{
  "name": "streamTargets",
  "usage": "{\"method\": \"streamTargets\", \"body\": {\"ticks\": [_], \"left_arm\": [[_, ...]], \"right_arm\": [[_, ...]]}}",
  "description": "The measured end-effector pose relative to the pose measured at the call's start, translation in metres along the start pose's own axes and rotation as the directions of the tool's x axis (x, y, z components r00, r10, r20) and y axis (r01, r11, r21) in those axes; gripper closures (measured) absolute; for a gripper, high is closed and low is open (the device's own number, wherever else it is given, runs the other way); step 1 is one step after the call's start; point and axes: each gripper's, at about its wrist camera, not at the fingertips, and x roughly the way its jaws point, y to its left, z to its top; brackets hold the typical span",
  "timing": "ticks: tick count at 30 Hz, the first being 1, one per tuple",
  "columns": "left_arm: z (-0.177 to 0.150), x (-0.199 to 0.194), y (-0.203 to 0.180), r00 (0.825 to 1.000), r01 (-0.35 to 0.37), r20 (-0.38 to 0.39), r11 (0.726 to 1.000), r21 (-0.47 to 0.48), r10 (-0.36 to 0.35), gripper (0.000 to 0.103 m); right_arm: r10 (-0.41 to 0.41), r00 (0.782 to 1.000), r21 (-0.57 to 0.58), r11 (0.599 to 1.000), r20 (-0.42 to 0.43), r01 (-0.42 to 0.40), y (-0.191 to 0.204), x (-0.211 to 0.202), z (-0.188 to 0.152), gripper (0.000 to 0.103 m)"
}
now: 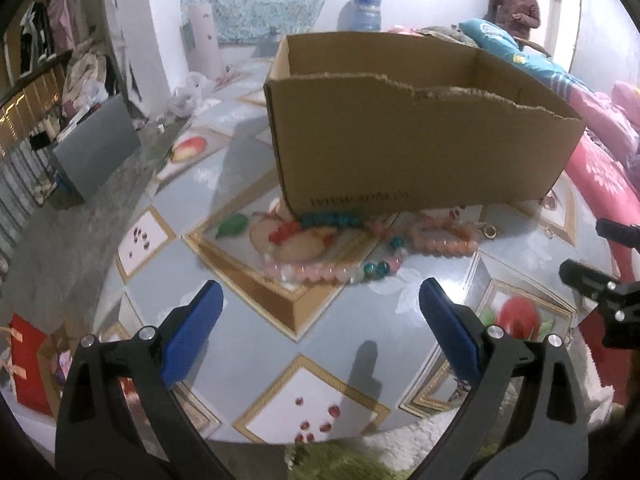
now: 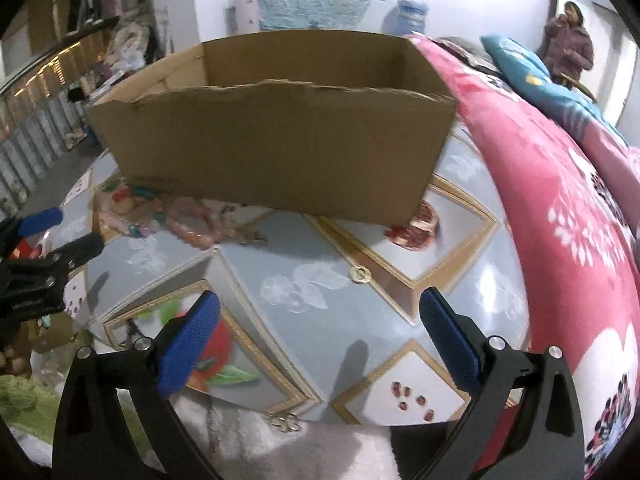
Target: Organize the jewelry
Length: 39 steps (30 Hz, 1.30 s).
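While both grippers hang above the round table [image 1: 248,344], neither one touches any item. The left gripper [image 1: 320,300] has its blue-padded fingers [image 1: 192,336] spread wide apart with nothing between them. The right gripper [image 2: 320,304] stands likewise, fingers parted and unloaded.

An open cardboard box [image 1: 420,152] with a torn front rim sits on the far half of the table, which carries a printed fruit-pattern cover.

The jewelry lies in a cluster at the foot of the box's front wall, toward its left corner in the left wrist view:
- a teal bead bracelet [image 1: 332,219], touching the base of the box;
- a red bead piece [image 1: 282,232], just beside the teal one;
- a pink bead bracelet [image 1: 320,270], nearest the left gripper, with teal beads along its right part;
- a peach bead bracelet [image 1: 444,236], to the right, apart from the box wall;
- a small gold ring [image 1: 490,233], just right of the peach bracelet.

In the right wrist view a separate gold ring-shaped item [image 2: 360,274] lies alone on the cover, ahead of the right gripper and well apart from the cluster. A red floral blanket [image 2: 560,220] borders the table on the right.
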Motion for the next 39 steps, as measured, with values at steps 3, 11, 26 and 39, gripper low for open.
{"method": "streamTargets", "body": {"ticks": [3, 11, 26, 39], "left_arm": [[0.007, -0.001, -0.003, 0.999, 0.042, 0.029, 0.999, 0.033, -0.043, 0.019], [0.024, 0.031, -0.016, 0.988, 0.152, -0.024, 0.985, 0.083, -0.150, 0.057], [-0.017, 0.020, -0.034, 0.898, 0.408, -0.176, 0.913, -0.012, -0.404, 0.077], [-0.026, -0.019, -0.005, 0.960, 0.275, -0.042, 0.961, -0.013, -0.276, 0.077]], "right_arm": [[0.077, 0.997, 0.003, 0.997, 0.001, -0.077, 0.007, 0.000, 0.003, 0.006], [0.188, 0.982, -0.006, 0.982, 0.008, -0.188, 0.024, 0.002, 0.016, 0.016], [0.222, 0.975, 0.022, 0.975, -0.013, -0.222, 0.025, 0.006, 0.016, 0.029], [0.382, 0.924, 0.039, 0.924, -0.034, -0.381, 0.044, 0.013, 0.023, 0.045]]}}
